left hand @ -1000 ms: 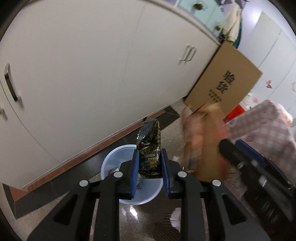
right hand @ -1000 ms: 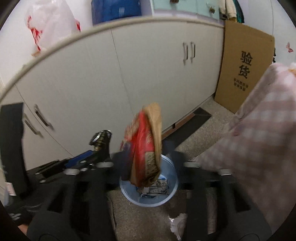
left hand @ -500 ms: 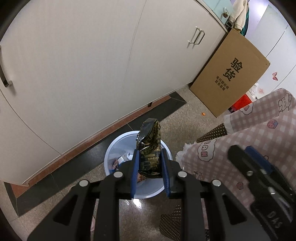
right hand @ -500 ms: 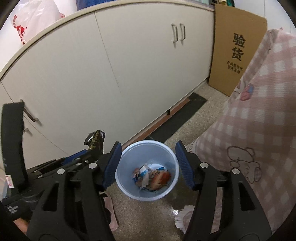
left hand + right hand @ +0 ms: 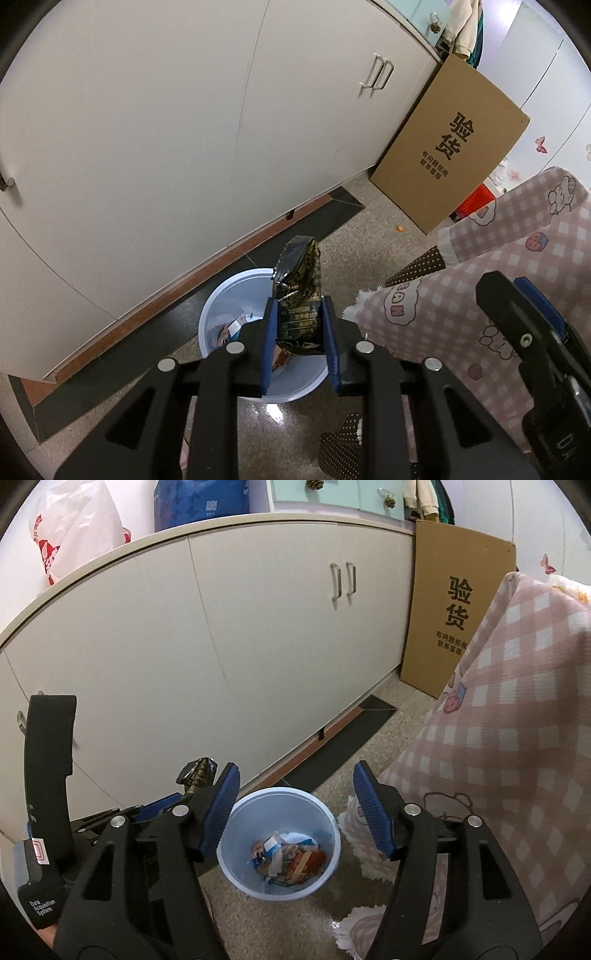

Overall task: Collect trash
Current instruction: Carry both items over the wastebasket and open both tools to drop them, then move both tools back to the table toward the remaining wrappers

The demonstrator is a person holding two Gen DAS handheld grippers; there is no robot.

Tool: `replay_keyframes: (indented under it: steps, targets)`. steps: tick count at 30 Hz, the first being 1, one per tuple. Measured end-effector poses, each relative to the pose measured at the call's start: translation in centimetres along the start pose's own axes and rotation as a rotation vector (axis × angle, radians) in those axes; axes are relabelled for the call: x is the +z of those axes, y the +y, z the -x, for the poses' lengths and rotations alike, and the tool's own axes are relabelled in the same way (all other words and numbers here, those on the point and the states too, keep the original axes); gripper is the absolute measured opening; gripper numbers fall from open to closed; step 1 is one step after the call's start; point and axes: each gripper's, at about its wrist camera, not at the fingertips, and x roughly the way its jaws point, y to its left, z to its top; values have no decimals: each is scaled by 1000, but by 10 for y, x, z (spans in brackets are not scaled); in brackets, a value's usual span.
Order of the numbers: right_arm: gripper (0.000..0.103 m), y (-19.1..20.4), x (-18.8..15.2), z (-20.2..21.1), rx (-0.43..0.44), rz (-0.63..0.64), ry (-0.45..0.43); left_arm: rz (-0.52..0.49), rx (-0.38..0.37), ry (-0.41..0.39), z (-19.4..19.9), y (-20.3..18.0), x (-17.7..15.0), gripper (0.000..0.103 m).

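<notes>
A black-and-gold wrapper is pinched by the left gripper above the centre-frame bin, while the empty right gripper is being spread open.

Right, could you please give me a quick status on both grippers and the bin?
Left gripper shut on dark wrapper, above bin. Right gripper empty, opening, over bin. Nothing in the way.

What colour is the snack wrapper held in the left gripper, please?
The snack wrapper is black with gold patterning, seen best in the left wrist view.
</notes>
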Motion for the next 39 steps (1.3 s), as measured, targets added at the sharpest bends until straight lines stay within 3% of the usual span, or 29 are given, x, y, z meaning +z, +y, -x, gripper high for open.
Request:
replay_keyframes:
  steps: [3,5,6,24,33,39]
  targets:
    - [66,-4,1,1,2,-14,-3,13,4,-32,1,1,1,29]
    - [66,-7,1,2,-1,-24,0,22,4,-49,1,1,2,51]
    - [66,-7,0,3,-3,-24,1,25,0,-54,1,1,2,54]
    - [66,-9,6,14,-4,-8,0,3,-2,-77,14,-3,6,55]
    - [66,-2,27,67,22,12,-82,-7,33,-157,71,-11,11,56]
    - [66,-15,45,128,36,4,-168,-47,9,-268,135,-48,20,62]
